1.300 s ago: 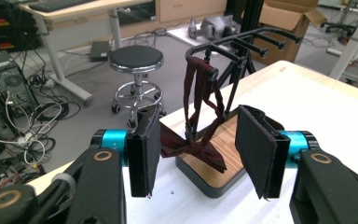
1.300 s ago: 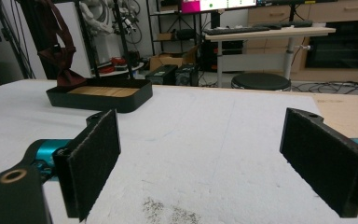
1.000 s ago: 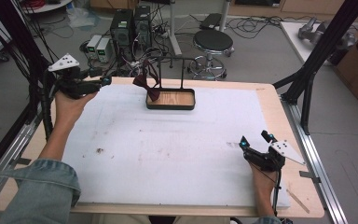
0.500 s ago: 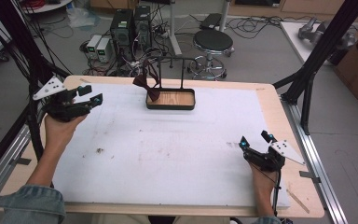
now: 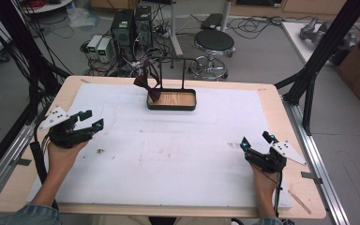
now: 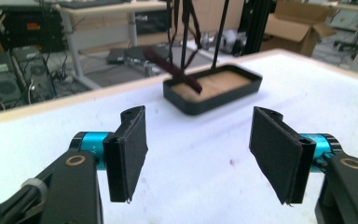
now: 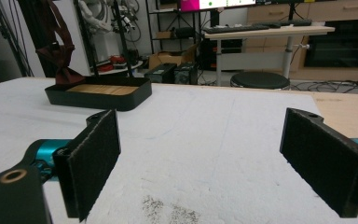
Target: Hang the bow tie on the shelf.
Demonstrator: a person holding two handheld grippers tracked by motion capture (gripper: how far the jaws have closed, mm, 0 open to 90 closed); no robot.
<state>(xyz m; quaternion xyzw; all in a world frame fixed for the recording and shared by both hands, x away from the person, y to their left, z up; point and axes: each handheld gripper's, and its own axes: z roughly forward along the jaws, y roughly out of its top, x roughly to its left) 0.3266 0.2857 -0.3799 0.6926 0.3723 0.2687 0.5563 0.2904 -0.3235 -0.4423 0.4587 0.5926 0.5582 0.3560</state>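
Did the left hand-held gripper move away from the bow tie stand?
Yes. The left hand-held gripper has pulled back from the stand's tray, toward the person and the table's left edge, jaws open.

The top of the stand (image 6: 200, 28) and the upper part of the bow tie (image 6: 172, 67) are cut off by the upper edge of the left gripper view; in the right gripper view the bow tie (image 7: 56, 51) is cropped at upper left
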